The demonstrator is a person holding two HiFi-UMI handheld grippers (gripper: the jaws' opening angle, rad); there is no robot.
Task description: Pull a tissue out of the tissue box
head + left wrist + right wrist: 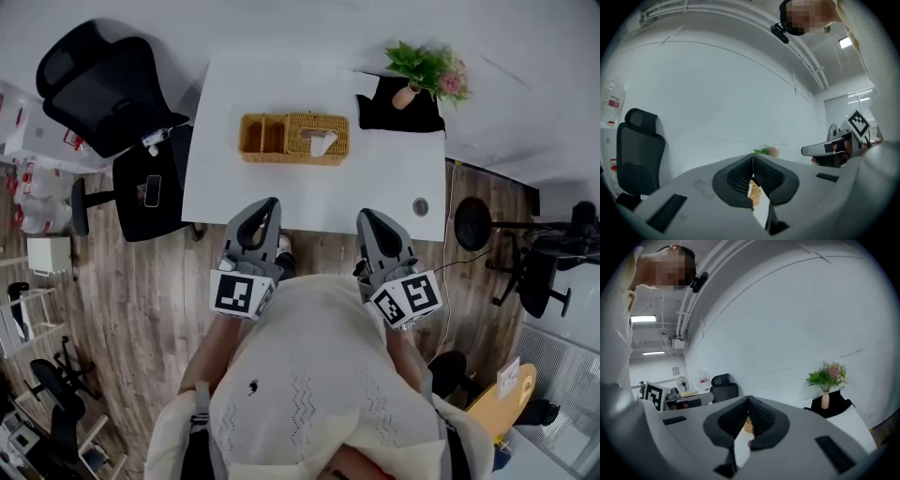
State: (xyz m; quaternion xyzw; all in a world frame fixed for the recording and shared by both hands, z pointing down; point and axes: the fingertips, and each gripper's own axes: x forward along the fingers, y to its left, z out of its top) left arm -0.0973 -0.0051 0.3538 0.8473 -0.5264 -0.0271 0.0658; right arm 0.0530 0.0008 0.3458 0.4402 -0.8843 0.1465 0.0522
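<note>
Logged tissue box (333,125), wicker-cased, at upper centre of head view, on white table (281,192). Saw one tissue (322,142) poking up from the slot, crumpled, clear of both grippers. Noted two open compartments (263,136) joined to the box's left side; could not make out contents.

Found left gripper (269,204) and right gripper (368,217) at mid-frame, side by side, tips over the table's near edge, held close to the torso and well short of the box. Read left fingers (736,178) in left gripper view as closed tip to tip, nothing pinched; glimpsed only wicker through the slit beneath the tips. Read right fingers (764,417) the same way: pressed together, empty, with a strip of table and wicker showing behind.

Also marked potted plant (427,70) beside dark cloth (403,114) at upper right, office chair (103,84) at upper left, and a phone (152,190) on a black seat below it.

Judged step as the very start, before any reach; saw no contact with the tissue. Judged next move to call for carrying one gripper forward over the box, spreading its fingers, lowering them round the raised tissue, closing, then drawing straight up. Suspected a risk of lifting the light box along with the pull; could steady the wicker rim with the other gripper.
</note>
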